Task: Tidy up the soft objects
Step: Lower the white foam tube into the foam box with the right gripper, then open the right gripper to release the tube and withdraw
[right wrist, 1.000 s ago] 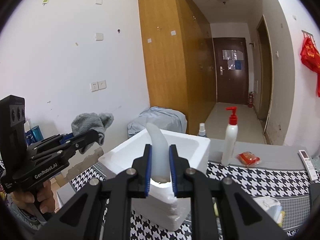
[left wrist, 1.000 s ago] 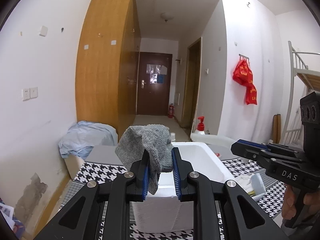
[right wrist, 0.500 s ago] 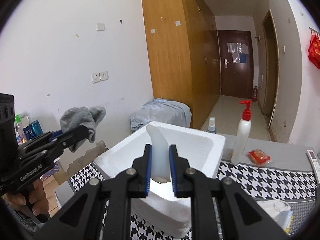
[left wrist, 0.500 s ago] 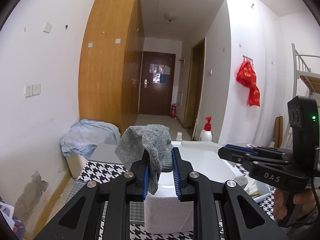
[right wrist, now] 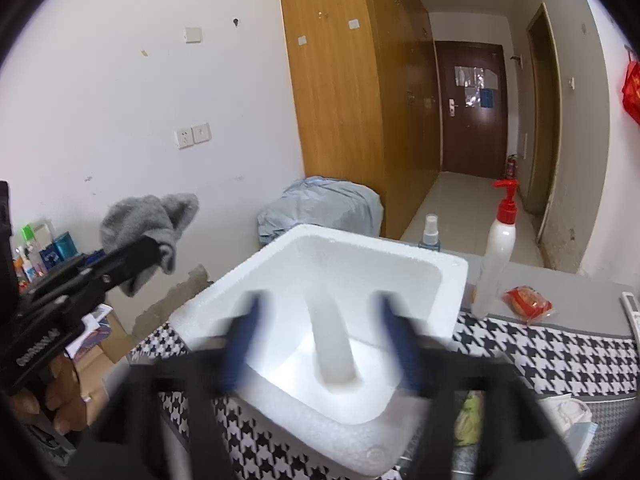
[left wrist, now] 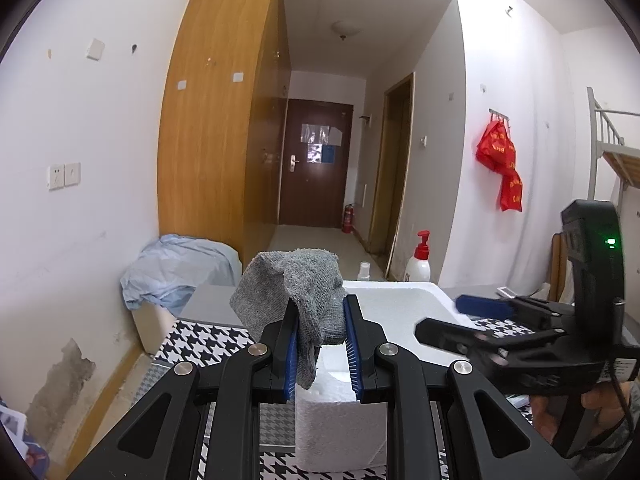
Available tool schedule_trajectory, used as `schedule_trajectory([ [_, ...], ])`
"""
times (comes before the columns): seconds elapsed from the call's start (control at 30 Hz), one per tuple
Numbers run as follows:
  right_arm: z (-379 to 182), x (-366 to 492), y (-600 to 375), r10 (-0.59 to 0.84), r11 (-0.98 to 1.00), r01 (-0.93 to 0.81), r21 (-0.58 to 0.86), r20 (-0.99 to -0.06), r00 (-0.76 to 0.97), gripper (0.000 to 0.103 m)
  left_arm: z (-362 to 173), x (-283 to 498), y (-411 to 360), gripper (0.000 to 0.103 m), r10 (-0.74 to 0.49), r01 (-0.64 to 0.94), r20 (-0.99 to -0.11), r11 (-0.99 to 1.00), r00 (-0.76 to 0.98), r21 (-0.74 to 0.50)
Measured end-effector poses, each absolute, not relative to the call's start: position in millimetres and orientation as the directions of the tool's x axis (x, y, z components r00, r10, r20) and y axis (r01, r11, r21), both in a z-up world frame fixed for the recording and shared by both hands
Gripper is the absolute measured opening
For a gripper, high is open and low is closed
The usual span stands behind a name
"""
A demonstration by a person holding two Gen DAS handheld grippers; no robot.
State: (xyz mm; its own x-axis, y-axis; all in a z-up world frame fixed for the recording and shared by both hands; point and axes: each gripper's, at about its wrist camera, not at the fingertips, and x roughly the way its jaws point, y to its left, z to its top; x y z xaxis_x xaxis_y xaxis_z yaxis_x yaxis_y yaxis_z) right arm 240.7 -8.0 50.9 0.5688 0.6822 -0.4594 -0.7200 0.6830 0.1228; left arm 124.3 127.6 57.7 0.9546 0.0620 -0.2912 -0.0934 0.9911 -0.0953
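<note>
A grey knitted sock (left wrist: 296, 300) hangs bunched between the blue pads of my left gripper (left wrist: 321, 302), which is shut on it, in front of the near edge of a white foam box (left wrist: 400, 292). In the right wrist view the same sock (right wrist: 148, 216) shows at the left. My right gripper (right wrist: 320, 332) hangs over the foam box (right wrist: 400, 248). Its jaws are opening, blurred and wide apart. A pale white soft strip (right wrist: 332, 340) lies inside the box between them, and neither pad touches it. From the left wrist view, the right gripper (left wrist: 460, 318) reaches over the box's right rim.
The box stands on a black-and-white houndstooth cloth (right wrist: 540, 352). Behind it are a white pump bottle with a red top (right wrist: 500, 248), a small spray bottle (right wrist: 432, 232), a red packet (right wrist: 528, 302) and a light-blue cloth bundle (right wrist: 320, 208). A hand (right wrist: 60, 400) grips the left tool.
My right gripper's jaws have swung wide apart and let go of the white strip, which now rests in the box. The left gripper still grips the sock.
</note>
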Motion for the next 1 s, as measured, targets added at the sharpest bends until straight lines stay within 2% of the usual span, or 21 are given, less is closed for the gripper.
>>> schedule_trajectory([
  [0.57,55.7,236.4,-18.2,0.671,0.702,-0.702,0.118,-0.441,0.596,0.088,56.0,134.6,123.4,0.022,0.061,-0.093,-0.304,0.992,0.951,-0.09],
  [0.8,60.1,234.1,-27.0,0.676,0.704,-0.698,0.126,-0.421,0.605,0.103,54.8,136.2,123.9,0.022,0.056,-0.085,-0.305,0.993,0.951,-0.082],
  [1.0,61.2,233.3,-35.5,0.663,0.72,-0.684,0.121,-0.412,0.625,0.103,54.2,139.1,123.2,0.022,0.047,-0.075,-0.31,0.994,0.95,-0.077],
])
